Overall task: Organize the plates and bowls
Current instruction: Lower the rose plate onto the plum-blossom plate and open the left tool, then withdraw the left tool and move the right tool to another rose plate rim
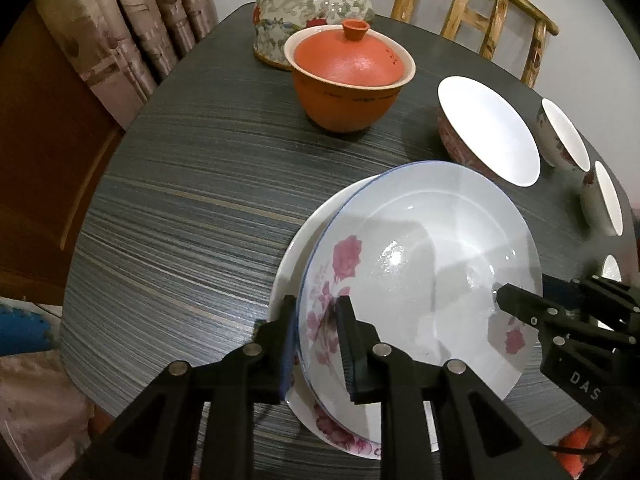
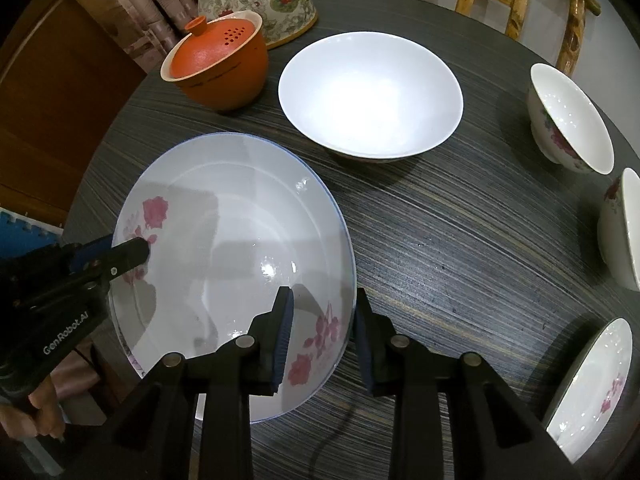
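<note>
A white plate with pink roses and a blue rim point(image 1: 420, 264) lies on top of another white plate point(image 1: 316, 224) on the dark table. My left gripper point(image 1: 316, 312) straddles the top plate's near-left rim, its jaws closed onto it. My right gripper point(image 2: 322, 308) straddles the same plate's point(image 2: 232, 248) right rim with a gap at the outer pad. A large white bowl point(image 2: 370, 92) stands behind the plates. Two small rose bowls point(image 2: 568, 120) point(image 2: 620, 228) and a rose plate point(image 2: 592, 392) line the right edge.
An orange lidded tea bowl point(image 1: 348, 80) and a floral teapot point(image 1: 312, 4) stand at the back of the table point(image 1: 192, 208). A wooden chair point(image 1: 480, 8) is behind the table, curtains point(image 1: 132, 20) at the back left.
</note>
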{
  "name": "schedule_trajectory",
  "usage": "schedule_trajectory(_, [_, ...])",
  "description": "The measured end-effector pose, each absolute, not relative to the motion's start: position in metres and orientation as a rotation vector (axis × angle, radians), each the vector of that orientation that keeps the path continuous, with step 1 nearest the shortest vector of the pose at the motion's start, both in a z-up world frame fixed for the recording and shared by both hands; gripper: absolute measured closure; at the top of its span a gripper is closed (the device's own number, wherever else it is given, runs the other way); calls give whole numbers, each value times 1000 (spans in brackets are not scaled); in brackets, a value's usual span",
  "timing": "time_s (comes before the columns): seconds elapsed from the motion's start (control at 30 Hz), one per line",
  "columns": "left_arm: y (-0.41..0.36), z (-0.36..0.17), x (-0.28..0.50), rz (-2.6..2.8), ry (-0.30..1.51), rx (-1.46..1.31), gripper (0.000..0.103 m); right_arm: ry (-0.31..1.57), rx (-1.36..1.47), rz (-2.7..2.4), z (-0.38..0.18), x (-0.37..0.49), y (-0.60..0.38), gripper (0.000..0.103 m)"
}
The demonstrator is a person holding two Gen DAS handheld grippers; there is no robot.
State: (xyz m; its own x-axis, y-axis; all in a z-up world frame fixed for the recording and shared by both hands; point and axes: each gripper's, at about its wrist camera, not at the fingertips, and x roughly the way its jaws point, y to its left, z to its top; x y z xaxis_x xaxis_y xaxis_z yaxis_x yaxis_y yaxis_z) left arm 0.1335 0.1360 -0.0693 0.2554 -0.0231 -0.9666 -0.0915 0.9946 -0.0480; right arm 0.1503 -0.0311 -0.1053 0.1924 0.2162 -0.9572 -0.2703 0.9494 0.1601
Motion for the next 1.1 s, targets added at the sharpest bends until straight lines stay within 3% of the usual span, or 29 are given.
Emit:
schedule_trajectory(0.27, [133, -66, 142, 47, 1324, -101, 71, 1331, -44, 343, -105, 149, -31, 72])
schedule_trajectory(0.4, [131, -55, 143, 63, 1287, -80, 56, 1325, -44, 350, -102, 148, -30, 71])
schedule_trajectory(1.1, [71, -23, 140, -24, 1187, 6, 56, 1250, -47, 356, -74, 138, -56, 71])
